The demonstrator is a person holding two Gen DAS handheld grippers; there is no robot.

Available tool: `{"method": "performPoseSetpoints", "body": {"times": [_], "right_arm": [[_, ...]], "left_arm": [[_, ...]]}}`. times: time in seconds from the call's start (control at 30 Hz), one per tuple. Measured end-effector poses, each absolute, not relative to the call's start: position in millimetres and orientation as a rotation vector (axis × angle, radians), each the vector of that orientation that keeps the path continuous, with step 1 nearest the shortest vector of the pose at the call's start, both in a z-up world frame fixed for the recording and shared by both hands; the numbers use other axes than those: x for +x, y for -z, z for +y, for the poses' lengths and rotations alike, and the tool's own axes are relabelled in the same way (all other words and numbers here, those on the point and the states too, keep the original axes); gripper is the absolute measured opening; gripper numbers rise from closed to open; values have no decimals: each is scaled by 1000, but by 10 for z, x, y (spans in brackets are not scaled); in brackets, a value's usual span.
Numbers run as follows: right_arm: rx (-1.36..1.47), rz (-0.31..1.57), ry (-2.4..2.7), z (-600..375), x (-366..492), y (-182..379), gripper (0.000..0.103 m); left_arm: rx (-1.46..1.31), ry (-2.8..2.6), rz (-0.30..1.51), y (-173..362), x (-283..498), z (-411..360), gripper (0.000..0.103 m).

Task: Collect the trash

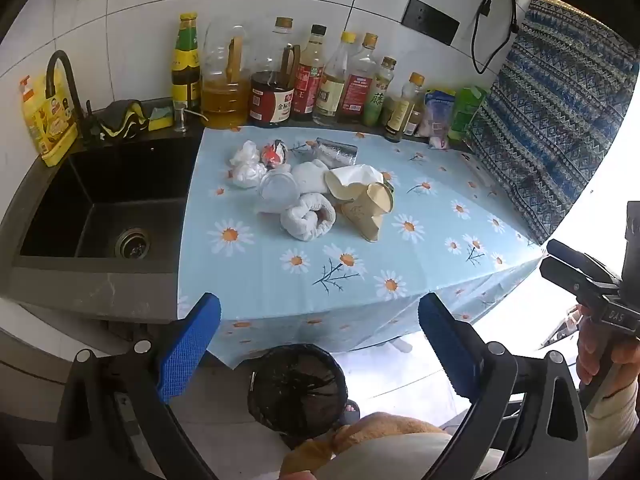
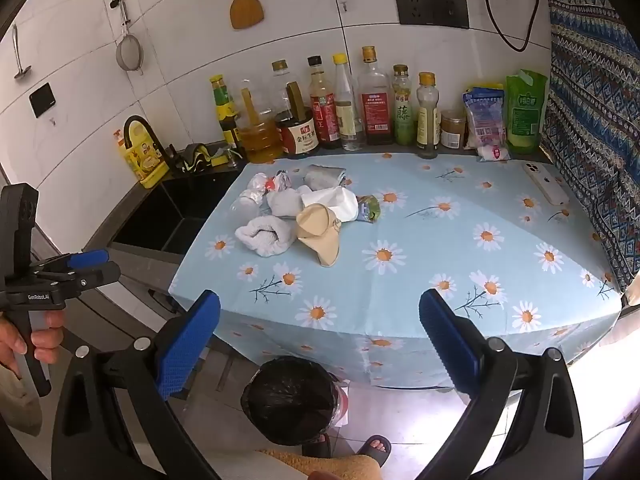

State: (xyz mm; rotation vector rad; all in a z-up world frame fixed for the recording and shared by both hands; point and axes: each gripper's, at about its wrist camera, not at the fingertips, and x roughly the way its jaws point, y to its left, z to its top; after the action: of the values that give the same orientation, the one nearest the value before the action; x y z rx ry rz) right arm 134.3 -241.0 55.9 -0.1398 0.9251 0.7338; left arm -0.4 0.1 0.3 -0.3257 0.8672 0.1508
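We have both claws spread wide, nothing between the pads — left gripper [image 1: 320, 344] and right gripper [image 2: 320, 340] hover off the counter's near edge, tilted down. The trash pile [image 1: 312, 188] sits mid-counter on the daisy tablecloth [image 1: 400, 272]: crumpled tissues, rolled white towel [image 2: 262, 240], crushed paper cups [image 2: 320, 236]. Black-lined bin [image 2: 290, 398] stands on the floor below the near edge — well apart from the pile. Sink [image 1: 104, 208] lies left.
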Motion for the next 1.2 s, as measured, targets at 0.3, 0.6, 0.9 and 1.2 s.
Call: {"method": "performPoseSetpoints", "body": {"times": [0.3,0.6,0.9,1.2], "right_arm": [[-143,926,-718,-2414,1240,-561,99],[-131,929,-720,-2458,1152,-585,99],[-131,947,-713,-2427,1123,-572,99],[-135,947,-727,-2392,1059,-528,99]], "left_arm": [[-317,-143,869,-38,-60,-26,96],[-328,-124,870,-26,-137,-110,96],[-327,-123,880,14,-206,-96,96],[-319,-140,877,5,-214,-54,96]]}}
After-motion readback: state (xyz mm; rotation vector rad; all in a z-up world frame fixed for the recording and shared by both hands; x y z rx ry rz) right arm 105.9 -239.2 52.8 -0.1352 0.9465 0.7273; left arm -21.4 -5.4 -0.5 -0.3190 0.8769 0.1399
